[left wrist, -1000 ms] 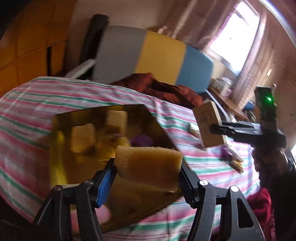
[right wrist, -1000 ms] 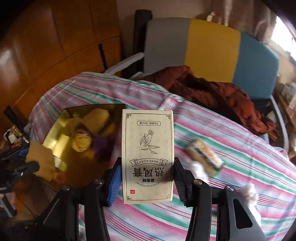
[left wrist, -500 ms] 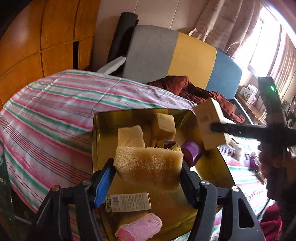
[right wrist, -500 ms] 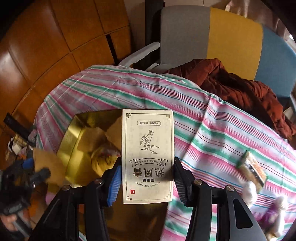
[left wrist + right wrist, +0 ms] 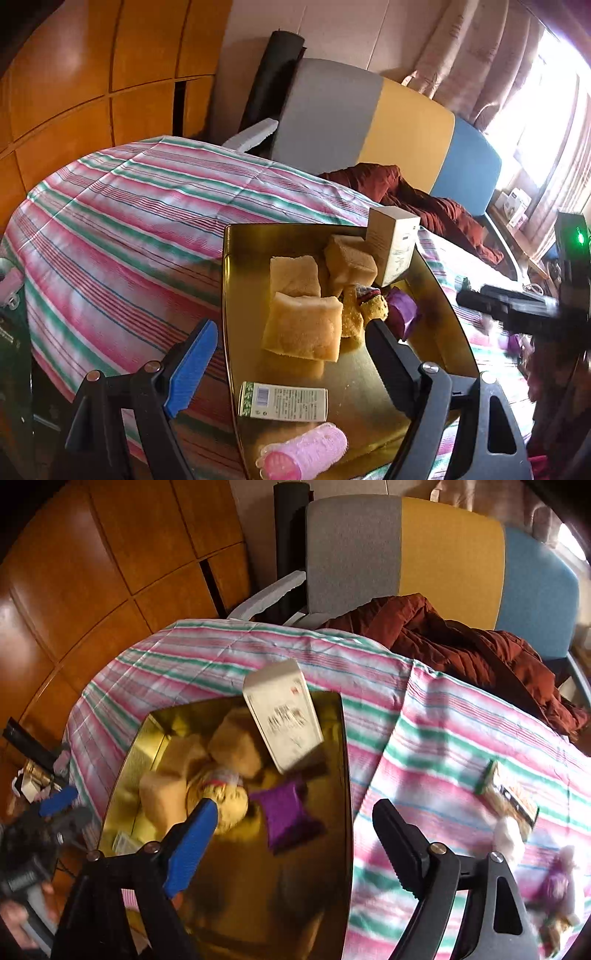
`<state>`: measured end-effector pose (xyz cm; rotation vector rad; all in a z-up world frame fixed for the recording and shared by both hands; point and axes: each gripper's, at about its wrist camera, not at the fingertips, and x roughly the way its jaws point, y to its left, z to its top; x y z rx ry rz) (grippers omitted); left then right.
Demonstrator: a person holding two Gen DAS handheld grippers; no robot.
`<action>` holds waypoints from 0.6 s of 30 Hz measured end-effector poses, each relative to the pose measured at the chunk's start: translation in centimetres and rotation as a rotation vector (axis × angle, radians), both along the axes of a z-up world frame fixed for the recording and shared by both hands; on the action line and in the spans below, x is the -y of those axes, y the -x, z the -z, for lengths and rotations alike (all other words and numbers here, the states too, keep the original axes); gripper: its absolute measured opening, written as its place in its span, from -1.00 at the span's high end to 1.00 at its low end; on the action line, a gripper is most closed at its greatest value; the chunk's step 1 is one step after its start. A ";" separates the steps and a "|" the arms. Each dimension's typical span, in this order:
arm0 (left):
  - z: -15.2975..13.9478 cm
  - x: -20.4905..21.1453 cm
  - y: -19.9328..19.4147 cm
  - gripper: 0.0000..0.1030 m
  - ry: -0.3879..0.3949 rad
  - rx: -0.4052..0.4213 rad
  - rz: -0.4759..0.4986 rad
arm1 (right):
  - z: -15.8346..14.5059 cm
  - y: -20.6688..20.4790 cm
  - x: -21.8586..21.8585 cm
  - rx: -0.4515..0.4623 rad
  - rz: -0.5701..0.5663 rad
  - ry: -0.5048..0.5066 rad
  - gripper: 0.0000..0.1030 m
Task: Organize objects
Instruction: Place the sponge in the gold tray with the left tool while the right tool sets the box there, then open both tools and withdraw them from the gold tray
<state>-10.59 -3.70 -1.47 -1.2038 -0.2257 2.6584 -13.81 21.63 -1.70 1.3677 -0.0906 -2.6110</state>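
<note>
Left wrist view: left gripper [image 5: 291,354] spread wide, holding nothing, above the gold tray's [image 5: 436,347] near half. In the tray: 3 yellow sponges, nearest one [image 5: 304,326] loose between the fingertips, a second [image 5: 293,275] behind it, a third [image 5: 351,262] toward the far edge. Cream carton [image 5: 393,251] tilted at the tray's far right corner. Purple packet [image 5: 404,310] beside the right finger. Green-and-white box [image 5: 282,400] and pink hair roller [image 5: 306,454] at the near edge. Tray on the striped tablecloth [image 5: 122,236].

Right wrist view: right gripper [image 5: 295,834] wide open, empty, over the tray's right edge. Carton blurred, leaning over the far edge. Snack wrapper [image 5: 511,794] on cloth, well right of the tray.
</note>
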 end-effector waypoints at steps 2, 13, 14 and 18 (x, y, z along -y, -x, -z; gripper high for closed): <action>-0.2 -0.1 -0.6 -0.63 0.005 -0.005 -0.005 | 0.1 -1.2 0.2 -0.012 -0.006 -0.013 -0.75; -0.3 -1.3 -4.0 -0.63 0.051 -0.016 -0.022 | 0.7 -6.2 1.0 -0.039 0.022 0.005 -0.86; -0.3 -1.4 -4.1 -0.63 0.053 -0.014 -0.023 | 0.7 -6.6 1.1 -0.041 0.025 0.000 -0.86; -0.4 -1.6 -5.0 -0.63 0.082 -0.030 -0.036 | 0.6 -7.8 1.4 -0.065 0.034 -0.027 -0.87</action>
